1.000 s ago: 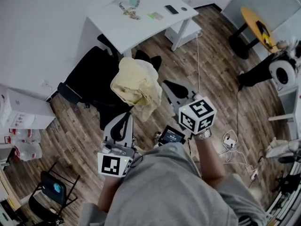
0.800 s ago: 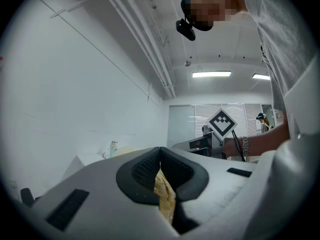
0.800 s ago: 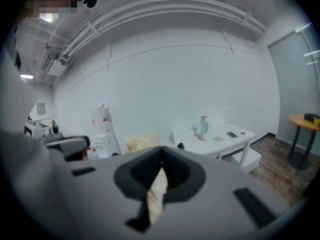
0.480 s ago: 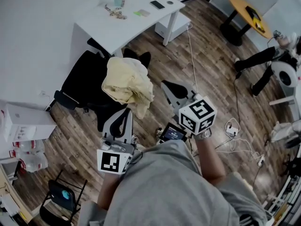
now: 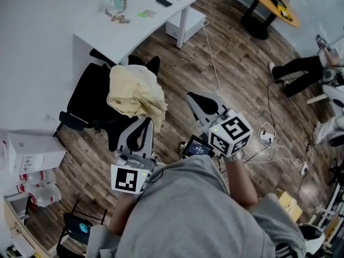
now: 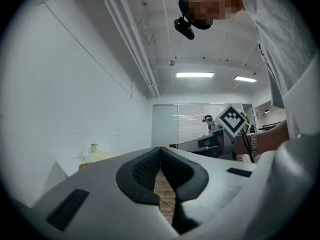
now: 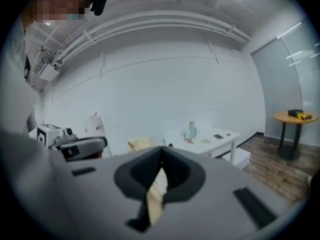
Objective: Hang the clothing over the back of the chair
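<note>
- Far left: black chair (image 5: 88, 98) on the wood floor (image 5: 226, 63), just in front of the white surface (image 5: 153, 26).
- Clothing (image 5: 134, 87): pale yellow and bunched, lying over the top of the chair and spilling down its near side. It looks to sit on the backrest, but from this steep angle I cannot tell back from seat for certain.
- Left gripper (image 5: 143, 127): just beside the low hanging end of the clothing, seemingly not touching it. Its own view shows the pads pressed together with nothing in them. Only floor shows through the slot beneath.
- Right gripper (image 5: 196, 101): near the chair, apart from the clothing, with bare floor between. The jaws are closed tight. A pale sliver (image 7: 157, 194) shows in the slot under the pads, and I cannot tell whether it is a scrap of fabric or just background. The head view shows no cloth trailing from it.
- Step in hand, as I read it: the draping itself appears done. The garment rests on the chair and both grippers are off it.
- Next move calls for a check that the garment hangs balanced. It is heaped, with more bulk on the near side, so it may slide.
- If tidying is wanted, one gripper would have to open, take an edge and spread it along the back.
- Otherwise both grippers should back clear without snagging the hanging end.
</note>
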